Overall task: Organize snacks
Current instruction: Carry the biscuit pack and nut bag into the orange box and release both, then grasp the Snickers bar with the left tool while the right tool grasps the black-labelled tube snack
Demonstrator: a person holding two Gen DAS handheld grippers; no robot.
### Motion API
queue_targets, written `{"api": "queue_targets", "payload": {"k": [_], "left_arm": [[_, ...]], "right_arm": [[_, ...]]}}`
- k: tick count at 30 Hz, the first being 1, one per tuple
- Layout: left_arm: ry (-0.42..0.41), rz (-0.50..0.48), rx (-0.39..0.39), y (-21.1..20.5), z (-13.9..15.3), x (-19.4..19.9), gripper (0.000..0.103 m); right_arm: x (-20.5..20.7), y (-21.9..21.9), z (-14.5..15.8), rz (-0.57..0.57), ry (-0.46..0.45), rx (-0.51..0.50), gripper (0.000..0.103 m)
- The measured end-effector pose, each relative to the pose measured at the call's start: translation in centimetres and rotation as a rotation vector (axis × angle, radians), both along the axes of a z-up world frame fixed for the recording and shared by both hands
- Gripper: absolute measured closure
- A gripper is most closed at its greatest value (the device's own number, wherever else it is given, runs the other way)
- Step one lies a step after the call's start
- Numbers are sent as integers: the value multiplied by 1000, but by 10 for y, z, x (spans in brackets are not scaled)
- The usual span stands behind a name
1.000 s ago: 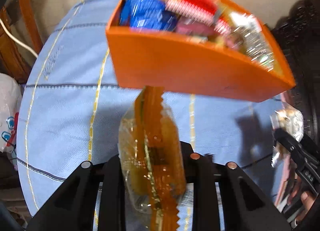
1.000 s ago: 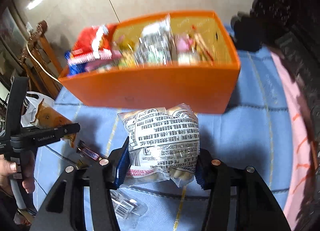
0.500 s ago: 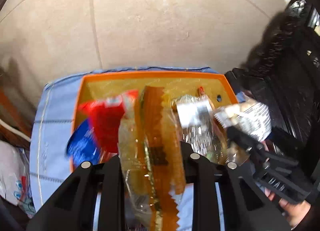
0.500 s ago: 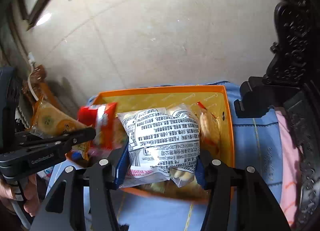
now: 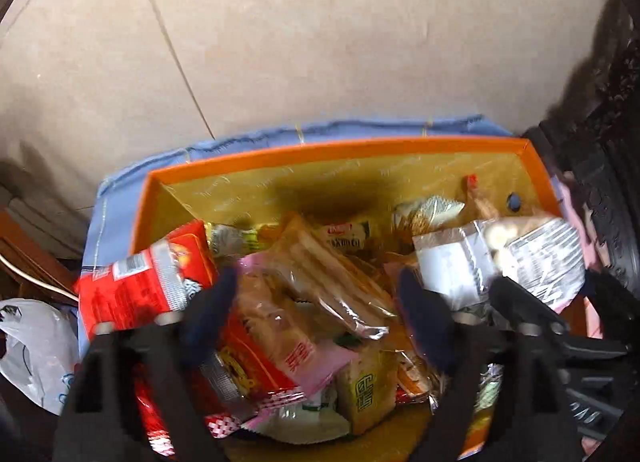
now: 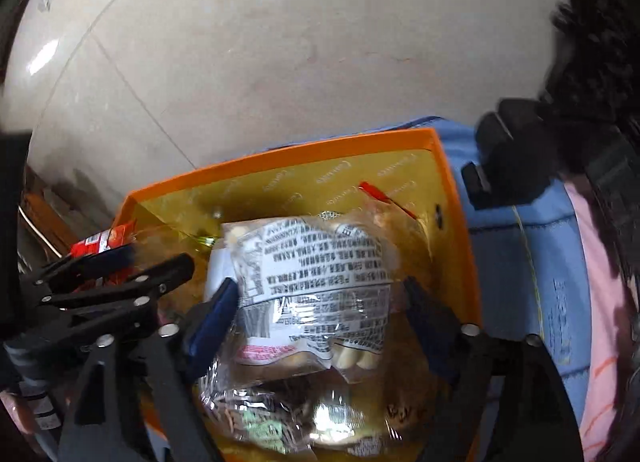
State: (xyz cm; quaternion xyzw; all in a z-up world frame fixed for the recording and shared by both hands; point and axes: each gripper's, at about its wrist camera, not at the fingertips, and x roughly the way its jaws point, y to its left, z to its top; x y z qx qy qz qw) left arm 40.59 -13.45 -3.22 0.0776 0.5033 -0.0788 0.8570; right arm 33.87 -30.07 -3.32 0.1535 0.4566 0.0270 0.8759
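An orange box (image 5: 332,150) with a gold lining stands on a blue cloth and holds several snack packets. My left gripper (image 5: 316,310) hovers over the box with its jaws wide apart and empty; a clear orange cracker packet (image 5: 328,274) lies on the pile below it. My right gripper (image 6: 320,310) is over the right half of the box (image 6: 304,154); a clear packet with black print (image 6: 316,282) sits between its fingers, which have spread wider. That packet also shows at the right of the left wrist view (image 5: 536,258).
A red packet (image 5: 148,274) leans at the box's left end. A white plastic bag (image 5: 32,346) lies left of the table. Dark carved furniture (image 6: 592,82) stands at the right. Beige floor tiles lie beyond the blue cloth (image 6: 516,246).
My left gripper has opened and let the orange cracker packet fall onto the pile in the box. Both grippers have moved lower over the box. My right gripper's fingers have spread.
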Motion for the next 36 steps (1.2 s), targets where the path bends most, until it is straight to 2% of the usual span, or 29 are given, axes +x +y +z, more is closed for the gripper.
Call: {"api": "queue_targets", "payload": {"k": [3,8,11,14,16,20,23,25,27,28,30,32,36], "left_arm": [[-62,3,14,6,19,-15,7],[-53,-33,23,23,31,-51,7],[-58,-58,33,37,30,-85,7],[-44,-68,41,54,25,-118,7],[-26,-50,30,72,17,-142,7],[27,-32,44,104,-7,-185,7],[85,-7,32,127,-23,-206,7],[125,49,22,147,-37,-218,7],[164,95,7,161,-47,-224,7],[175,115,2,168,-50,-227,7],[182,123,3,174,-52,-230,7],[171,119,21,174,-52,-231,7],[162,62,35,153,-53,-224,7]], "right_arm": [[-22,1,16,-10,-57,-25,9],[-79,10,39,-2,-135,-39,4],[-115,16,44,-8,-146,-74,4],[-158,34,33,9,-116,-107,4],[-178,52,23,80,-73,-137,4],[-220,126,-16,361,8,-346,4],[-239,172,-42,535,3,-478,4],[-244,191,-58,590,17,-527,4],[-242,200,-67,615,46,-526,6],[-239,202,-73,615,68,-524,9],[-231,201,-87,632,149,-486,37],[-224,190,-87,593,170,-434,53],[-221,165,-72,517,183,-345,74]]}}
